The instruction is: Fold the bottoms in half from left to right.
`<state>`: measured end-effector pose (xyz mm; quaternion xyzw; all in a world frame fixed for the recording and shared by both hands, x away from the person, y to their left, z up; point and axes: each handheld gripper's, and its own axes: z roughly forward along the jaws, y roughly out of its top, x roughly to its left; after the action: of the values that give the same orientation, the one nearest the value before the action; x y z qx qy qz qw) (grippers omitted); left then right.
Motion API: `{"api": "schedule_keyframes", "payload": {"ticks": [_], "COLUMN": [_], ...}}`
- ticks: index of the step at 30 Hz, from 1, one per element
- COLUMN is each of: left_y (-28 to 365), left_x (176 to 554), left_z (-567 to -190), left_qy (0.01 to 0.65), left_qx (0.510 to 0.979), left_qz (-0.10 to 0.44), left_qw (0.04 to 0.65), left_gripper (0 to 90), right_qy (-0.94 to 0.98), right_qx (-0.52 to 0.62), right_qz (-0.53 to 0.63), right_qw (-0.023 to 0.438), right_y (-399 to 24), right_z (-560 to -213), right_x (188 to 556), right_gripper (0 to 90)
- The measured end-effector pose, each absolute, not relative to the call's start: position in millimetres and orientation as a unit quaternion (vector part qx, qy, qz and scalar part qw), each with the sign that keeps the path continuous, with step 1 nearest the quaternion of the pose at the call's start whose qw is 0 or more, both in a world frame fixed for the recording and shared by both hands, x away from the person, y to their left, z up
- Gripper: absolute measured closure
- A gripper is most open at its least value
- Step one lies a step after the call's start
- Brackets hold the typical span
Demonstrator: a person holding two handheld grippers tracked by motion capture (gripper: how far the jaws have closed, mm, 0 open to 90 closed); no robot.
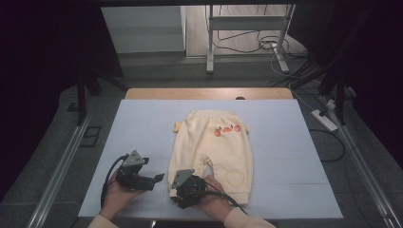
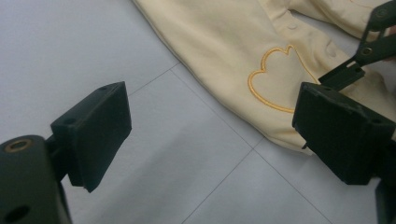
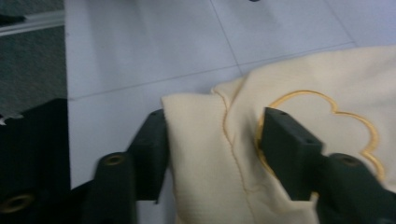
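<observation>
Lying flat at centre frame on the white mat (image 1: 142,123), pale yellow baby trousers (image 1: 211,147): soft, light, floppy. Best taken by the thick hem cuff, right gripper (image 3: 212,154) half-closed around it; left gripper (image 2: 210,135) released, holding nothing.

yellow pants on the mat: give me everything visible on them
The pants are small, pale yellow, of soft knit-looking fabric, lying flat on the white mat, waistband at the far end and leg cuffs toward the person. Orange fruit-like patches sit near the waist; outlined orange shapes are stitched low on the legs, with small snaps along the inseam. The right gripper has one leg's cuff, slightly bunched, between its jaws. The left gripper stands open beside them over the mat.
</observation>
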<state>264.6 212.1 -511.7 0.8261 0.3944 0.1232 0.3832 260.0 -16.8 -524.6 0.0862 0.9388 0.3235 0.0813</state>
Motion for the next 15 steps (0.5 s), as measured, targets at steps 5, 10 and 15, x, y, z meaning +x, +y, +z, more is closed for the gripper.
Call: {"api": "schedule_keyframes", "payload": {"ticks": [5, 10, 15], "left_y": [213.2, 213.4, 211.3], "left_x": [264.9, 266.0, 267.9], "left_z": [-511.5, -511.8, -510.5], "left_qy": [0.397, 0.399, 0.394], "left_qx": [0.823, 0.823, 0.828], "left_qz": [0.124, 0.124, 0.134], "left_qw": [0.386, 0.386, 0.376], "left_gripper": [11.4, 11.4, 11.5], "right_qy": [0.939, 0.936, 0.935], "right_qx": [0.089, 0.102, 0.106], "right_qz": [0.323, 0.332, 0.336], "right_qw": [0.075, 0.059, 0.049], "right_y": [-19.7, -23.8, -26.8], "right_z": [-521.8, -518.0, -515.5], "right_x": [261.2, 265.5, 267.5], "right_gripper": [68.7, 76.1, 77.4]}}
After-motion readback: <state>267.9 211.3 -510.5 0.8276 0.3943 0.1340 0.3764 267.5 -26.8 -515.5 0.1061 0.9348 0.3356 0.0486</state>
